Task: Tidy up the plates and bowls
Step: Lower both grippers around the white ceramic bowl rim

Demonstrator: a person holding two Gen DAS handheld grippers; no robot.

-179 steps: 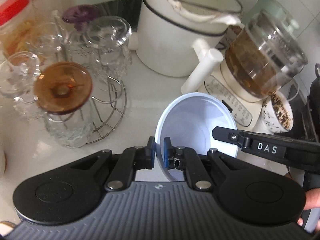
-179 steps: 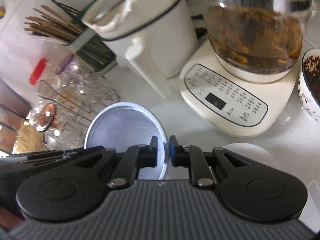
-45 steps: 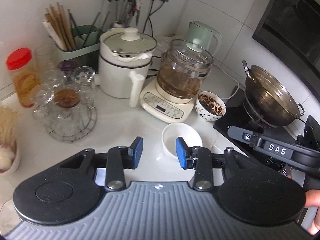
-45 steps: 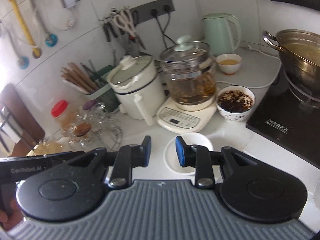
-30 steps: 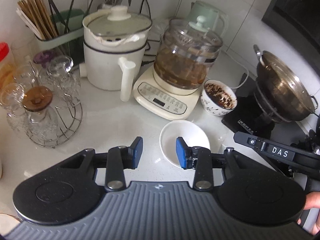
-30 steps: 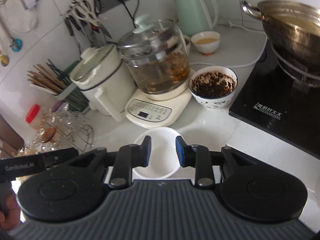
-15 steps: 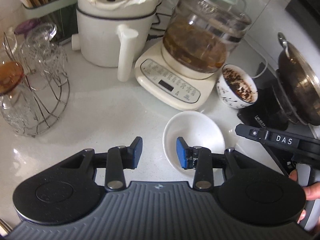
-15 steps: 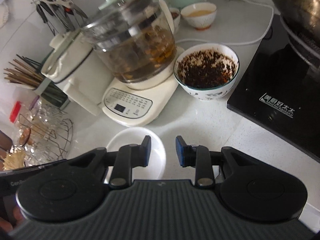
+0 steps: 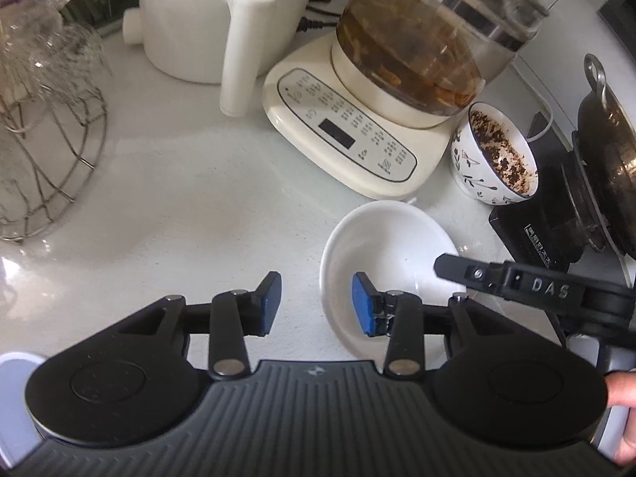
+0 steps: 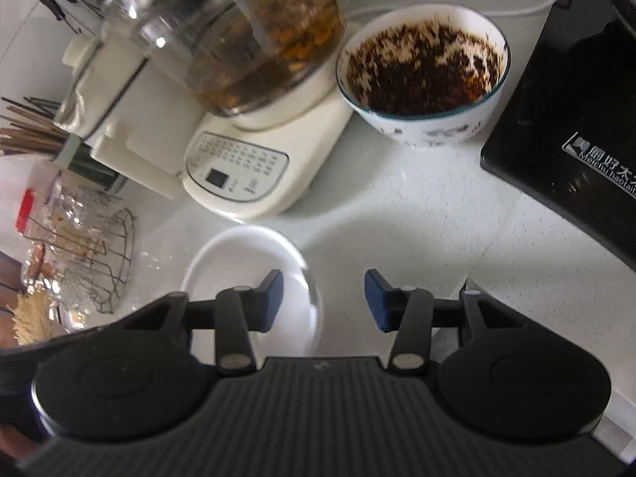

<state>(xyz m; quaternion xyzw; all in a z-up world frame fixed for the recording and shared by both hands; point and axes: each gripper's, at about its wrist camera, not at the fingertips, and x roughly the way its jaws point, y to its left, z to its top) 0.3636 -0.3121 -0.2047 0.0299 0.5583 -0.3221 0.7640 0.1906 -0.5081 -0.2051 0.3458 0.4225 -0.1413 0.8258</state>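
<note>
L gripper (image 9: 316, 304) hangs nearest, jaws part-open w/ nothing between the pads; its right pad sits over the near-left rim of the white shallow bowl (image 9: 391, 250), prob. so it can close on that rim. R gripper (image 10: 324, 298) is likewise part-open & empty; its jaws have just been opening, and its left pad overlaps the same bowl's right rim, so both look set to take it from opposite sides. Whether any pad touches the rim, can't tell. The bowl sits flat on the white desk (image 9: 179, 206), empty, clear of clutter, so easy to reach. Just behind the bowl stands the cream base of the glass kettle (image 9: 421, 35) of brown brew, nearly touching the rim; a lift should prob. go up and toward the near edge, away from it. Behind-right of the bowl: a patterned bowl w/ dark residue (image 10: 423, 73), dirty, maybe left aside for now. Right of the bowl, the black induction hob (image 10: 568, 127) w/ a pot. Far left of the bowl, a wire rack of glasses (image 9: 43, 127); behind-left, a white pot w/ long handle (image 9: 198, 16).
</note>
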